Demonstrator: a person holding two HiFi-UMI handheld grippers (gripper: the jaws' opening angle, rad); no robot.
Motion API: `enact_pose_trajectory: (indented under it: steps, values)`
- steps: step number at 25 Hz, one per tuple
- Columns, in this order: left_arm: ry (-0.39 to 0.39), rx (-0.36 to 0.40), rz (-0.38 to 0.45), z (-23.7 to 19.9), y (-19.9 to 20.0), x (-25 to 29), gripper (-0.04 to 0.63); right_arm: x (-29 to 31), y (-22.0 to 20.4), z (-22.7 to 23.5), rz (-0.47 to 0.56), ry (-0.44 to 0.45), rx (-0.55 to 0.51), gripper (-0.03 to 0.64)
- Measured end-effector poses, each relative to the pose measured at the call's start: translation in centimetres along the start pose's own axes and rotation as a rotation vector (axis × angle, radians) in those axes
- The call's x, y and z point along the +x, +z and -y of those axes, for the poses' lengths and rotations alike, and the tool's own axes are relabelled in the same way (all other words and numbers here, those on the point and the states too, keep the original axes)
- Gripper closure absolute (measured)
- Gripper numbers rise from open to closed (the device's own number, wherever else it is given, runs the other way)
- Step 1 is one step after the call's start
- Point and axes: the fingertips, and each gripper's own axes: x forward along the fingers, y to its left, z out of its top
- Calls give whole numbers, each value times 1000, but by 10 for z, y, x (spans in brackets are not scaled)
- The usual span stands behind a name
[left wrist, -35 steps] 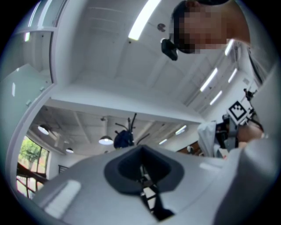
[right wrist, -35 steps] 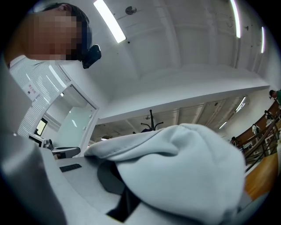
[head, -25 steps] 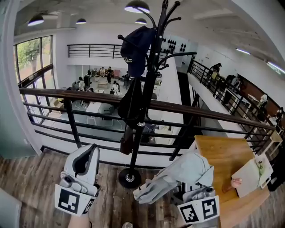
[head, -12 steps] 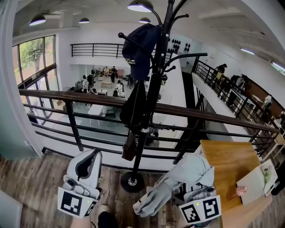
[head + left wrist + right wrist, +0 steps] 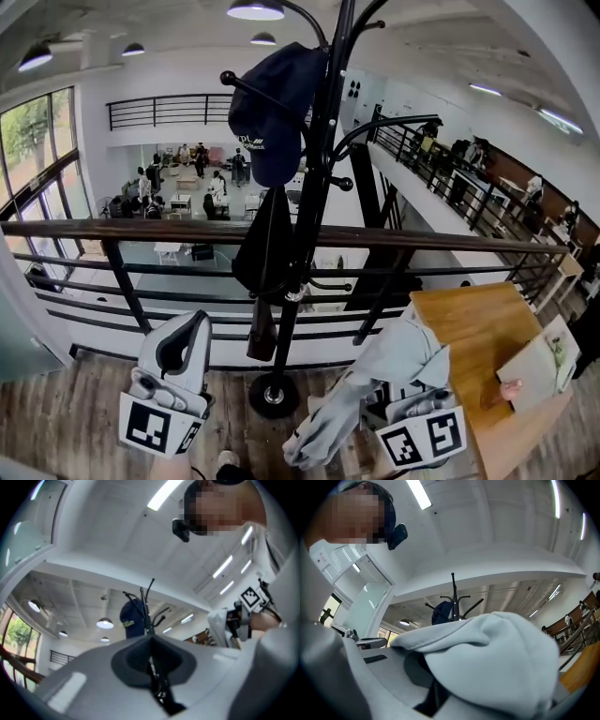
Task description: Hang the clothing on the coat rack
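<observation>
One coat rack point(image 5: 314, 169) on plank floor point(image 5: 66, 417), black railing point(image 5: 187, 231) behind.

Left gripper point(image 5: 190, 326): pointing upward, jaws together, nothing between them.
Right gripper point(image 5: 432, 693): pointing upward, jaws closed, apparently pinching the pale grey garment point(image 5: 398, 361).

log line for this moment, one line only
right gripper: shut on light grey garment | left gripper: shut, empty | coat rack: navy cap hung, garment not yet on it
</observation>
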Motion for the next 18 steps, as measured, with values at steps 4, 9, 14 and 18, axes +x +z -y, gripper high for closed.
enact_pose_trajectory:
  steps: [4, 9, 14, 18]
  values:
    - [-62, -20, 22, -22, -13, 29, 589, 25, -7, 0, 1, -63, -23, 604]
    - [-111, -50, 35, -46, -30, 49, 589, 49, -12, -7, 2, -111, -53, 604]
    - [-169, -78, 46, -63, -43, 63, 589, 71, -10, -16, 8, -143, -85, 604]
    - [-200, -95, 62, -78, -53, 73, 589, 94, -2, -18, 11, -161, -130, 604]
